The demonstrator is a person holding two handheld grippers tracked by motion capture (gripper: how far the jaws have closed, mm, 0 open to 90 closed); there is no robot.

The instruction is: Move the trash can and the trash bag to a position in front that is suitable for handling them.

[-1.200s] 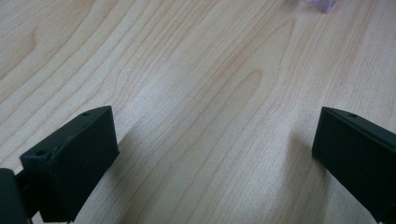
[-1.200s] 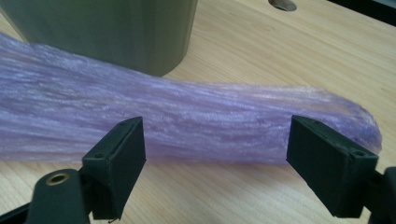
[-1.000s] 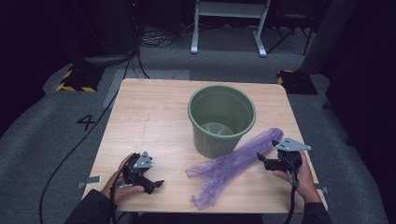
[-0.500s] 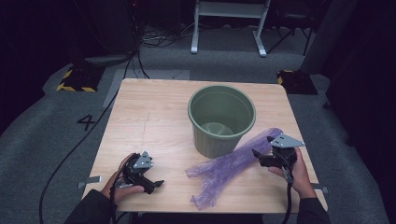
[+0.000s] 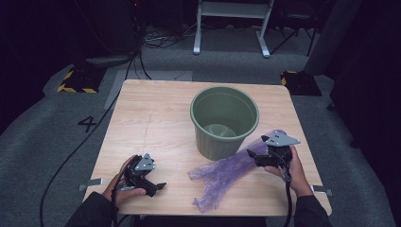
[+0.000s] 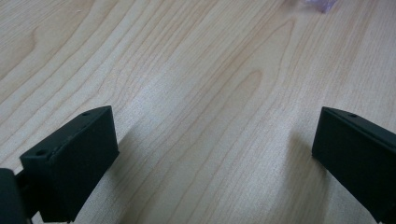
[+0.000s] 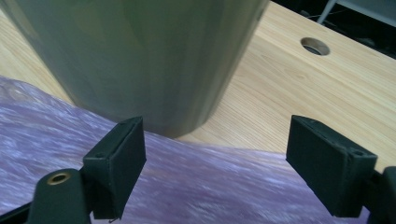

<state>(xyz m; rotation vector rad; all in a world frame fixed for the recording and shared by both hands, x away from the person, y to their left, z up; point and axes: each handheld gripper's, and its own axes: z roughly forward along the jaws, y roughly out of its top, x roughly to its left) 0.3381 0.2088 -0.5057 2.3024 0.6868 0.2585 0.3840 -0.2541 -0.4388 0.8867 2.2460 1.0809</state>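
Note:
A dark green plastic bucket (image 5: 224, 120) stands upright on the wooden table (image 5: 156, 113), right of its middle. A crumpled purple plastic bag (image 5: 222, 175) lies flat in front of it and runs from the front edge up to the bucket's right side. My right gripper (image 5: 255, 155) hovers over the bag's right end, close to the bucket, open. In the right gripper view its jaws (image 7: 215, 140) stand wide above the purple bag (image 7: 187, 186), with the bucket wall (image 7: 140, 56) just ahead. My left gripper (image 5: 156, 186) rests open near the front left, its jaws (image 6: 215, 130) over bare wood.
The table's front edge lies just beyond both hands. A round hole (image 7: 315, 45) pierces the tabletop past the bucket. Cables (image 5: 71, 156) trail over the grey floor at the left, and a white metal stand (image 5: 231, 23) is behind the table.
My right gripper has moved left and a little farther from the person, closer to the bucket, still over the bag. The left gripper has kept still.

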